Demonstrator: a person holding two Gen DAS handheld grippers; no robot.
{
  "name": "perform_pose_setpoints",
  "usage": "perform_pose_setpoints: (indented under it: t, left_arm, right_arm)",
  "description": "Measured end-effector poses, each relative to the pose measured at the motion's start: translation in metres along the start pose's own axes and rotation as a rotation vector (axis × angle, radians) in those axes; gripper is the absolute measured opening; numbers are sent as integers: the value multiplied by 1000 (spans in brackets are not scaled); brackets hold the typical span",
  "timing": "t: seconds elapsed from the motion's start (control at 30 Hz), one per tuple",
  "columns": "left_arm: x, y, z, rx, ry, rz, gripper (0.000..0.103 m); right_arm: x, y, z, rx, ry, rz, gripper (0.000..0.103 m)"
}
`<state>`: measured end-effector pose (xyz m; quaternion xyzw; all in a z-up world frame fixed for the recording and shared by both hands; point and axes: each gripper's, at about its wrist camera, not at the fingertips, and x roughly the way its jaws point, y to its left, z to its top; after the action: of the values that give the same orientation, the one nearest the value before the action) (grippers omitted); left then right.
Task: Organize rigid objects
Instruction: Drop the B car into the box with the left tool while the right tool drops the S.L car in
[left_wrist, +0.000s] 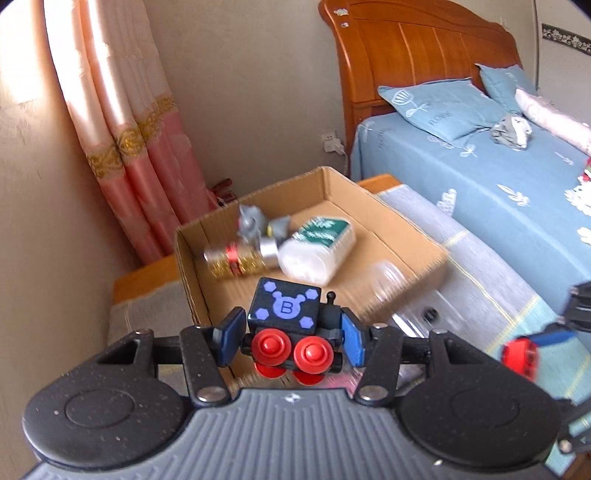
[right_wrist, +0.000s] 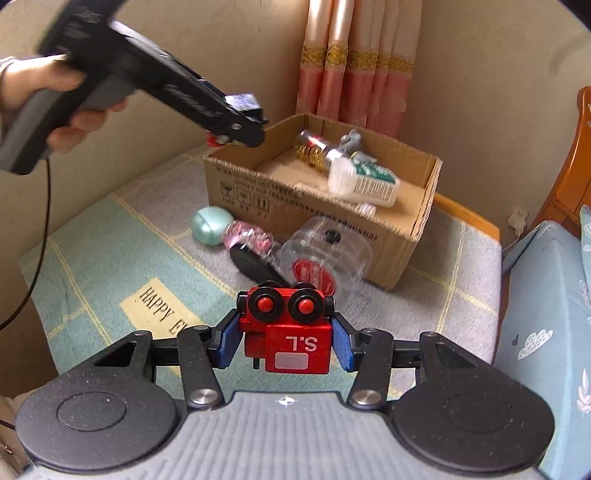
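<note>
Gripped in each gripper — left (left_wrist: 290, 338), right (right_wrist: 284, 338) — is a toy train car (left_wrist: 284, 314), while the cardboard box (right_wrist: 424, 206) is partly filled and a clear container (right_wrist: 325, 254) is left at its 6 o'clock.

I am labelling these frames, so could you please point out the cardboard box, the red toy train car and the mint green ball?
cardboard box (right_wrist: 295, 206): right wrist view, printed front wall.
red toy train car (right_wrist: 297, 349): right wrist view, face lettered S.L.
mint green ball (right_wrist: 207, 226): right wrist view, rounded top.

Beige walls (left_wrist: 258, 92) meet at a corner where a pink curtain (left_wrist: 122, 122) hangs, sunlit, and a wooden headboard (left_wrist: 417, 48) stands behind the blue-sheeted bed (left_wrist: 480, 184).
</note>
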<state>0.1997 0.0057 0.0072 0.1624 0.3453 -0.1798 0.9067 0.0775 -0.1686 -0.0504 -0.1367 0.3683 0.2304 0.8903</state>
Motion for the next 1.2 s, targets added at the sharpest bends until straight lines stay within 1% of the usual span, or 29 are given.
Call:
perform_pose_setpoints:
  t: [0.1, 0.17, 0.2, 0.23, 0.27, 0.37, 0.43, 0.57, 0.7, 0.83, 0.93, 1.03, 1.2]
  left_arm:
    - [15, 6, 8, -11, -12, 43, 55]
    - [24, 10, 7, -24, -30, 77, 73]
    - [27, 11, 5, -25, -25, 101, 84]
    - [29, 11, 2, -25, -26, 132, 85]
    - [29, 11, -1, -21, -26, 143, 85]
    - [26, 12, -14, -40, -7, 111, 86]
    - [21, 12, -23, -56, -1, 106, 91]
    - [6, 11, -44, -94, 3, 97, 93]
    - [-10, 16, -64, -179, -3, 95, 96]
    - [-20, 22, -88, -275, -2, 97, 96]
    - [-23, 24, -106, -318, 17, 135, 97]
    - [-25, 27, -123, -340, 49, 178, 97]
    - [-28, 33, -144, -390, 82, 223, 97]
  right_arm:
    - [-3, -3, 5, -1, -12, -4, 56]
    - [-3, -4, 8, -2, -16, -6, 56]
    - [-3, -5, 9, 0, -17, -6, 56]
    - [-3, -5, 10, 1, -16, -5, 56]
    - [-2, -6, 11, 0, -15, -5, 56]
    - [0, -6, 12, -1, -9, 0, 56]
    - [1, -6, 14, -1, -7, 0, 56]
    - [1, -5, 19, 2, -12, 2, 56]
    - [0, -4, 28, -9, -23, -1, 56]
    - [3, -5, 41, -11, -30, 0, 56]
    - [9, -7, 55, -13, -34, 1, 56]
    - [16, -6, 72, -28, -44, -1, 56]
    - [31, -7, 109, -40, -59, -2, 56]
